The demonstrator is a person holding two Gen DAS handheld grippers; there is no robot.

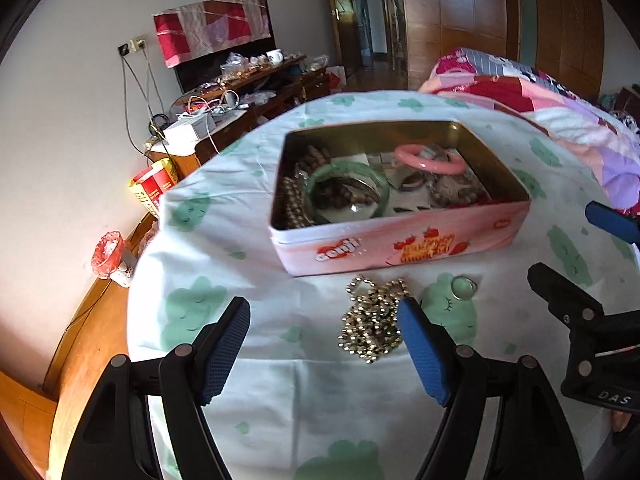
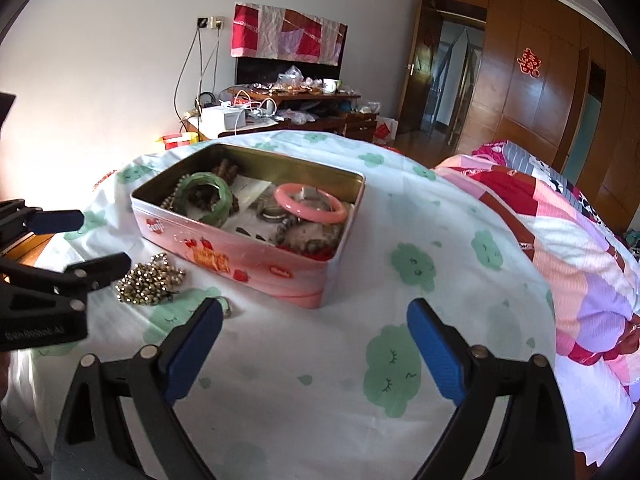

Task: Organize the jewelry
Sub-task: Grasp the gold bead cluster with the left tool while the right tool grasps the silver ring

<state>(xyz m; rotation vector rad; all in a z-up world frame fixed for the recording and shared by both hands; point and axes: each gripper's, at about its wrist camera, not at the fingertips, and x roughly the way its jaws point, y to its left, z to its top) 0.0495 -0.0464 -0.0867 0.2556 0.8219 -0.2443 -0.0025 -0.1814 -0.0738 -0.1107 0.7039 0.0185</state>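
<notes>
Jewelry tin on a cloud-print sheet, with both grippers hovering spread and empty.
Left gripper and right gripper: jaws wide apart, nothing between the pads. The open pink tin holds a green bangle, a pink bangle and bead strands. A gold bead necklace and a small ring lie on the sheet just before the tin.

"DAS" on right tool
</notes>
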